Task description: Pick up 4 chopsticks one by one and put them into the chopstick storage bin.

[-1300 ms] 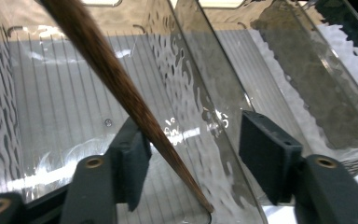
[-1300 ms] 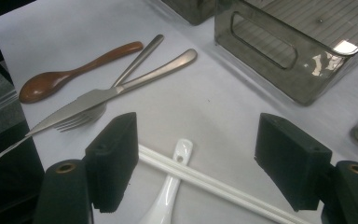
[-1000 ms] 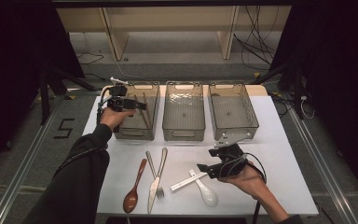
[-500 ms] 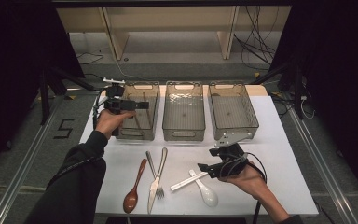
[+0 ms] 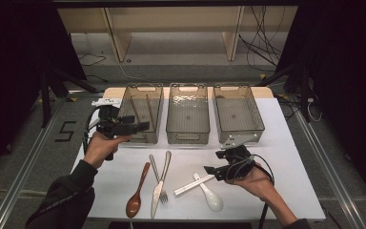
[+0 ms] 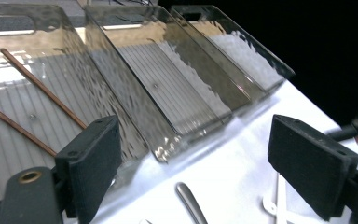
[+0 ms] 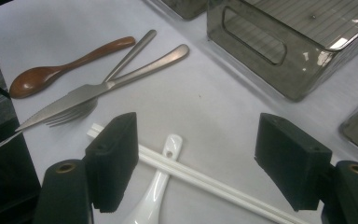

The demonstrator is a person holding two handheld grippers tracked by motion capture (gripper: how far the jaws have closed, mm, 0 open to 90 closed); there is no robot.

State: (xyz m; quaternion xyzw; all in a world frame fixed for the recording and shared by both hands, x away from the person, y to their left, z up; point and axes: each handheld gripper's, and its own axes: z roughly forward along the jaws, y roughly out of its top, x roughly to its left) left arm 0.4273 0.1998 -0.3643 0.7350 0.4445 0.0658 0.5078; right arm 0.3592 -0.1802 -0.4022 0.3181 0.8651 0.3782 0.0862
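Note:
Two brown chopsticks (image 5: 142,110) lie in the left clear bin (image 5: 132,139), also visible through its wall as the chopsticks (image 6: 42,88). My left gripper (image 5: 143,127) hovers at that bin's near left corner; its jaws have just been opening and stand open with nothing between them (image 6: 196,172). My right gripper (image 5: 209,171) is open low over the white chopsticks (image 7: 191,177), which cross a white ceramic spoon (image 7: 158,186); the pads do not touch them. Left of them lie a knife (image 5: 159,186), a fork (image 5: 154,172) and a wooden spoon (image 5: 137,194).
The middle bin (image 5: 187,138) and right bin (image 5: 240,136) stand side by side behind the cutlery on the white table (image 5: 290,157). Cables trail from both grippers. Dark floor and metal rails flank the table.
My left gripper has pulled back from over the left bin toward the near side, and its jaws have spread wider. The right hand and the cutlery have stayed put.

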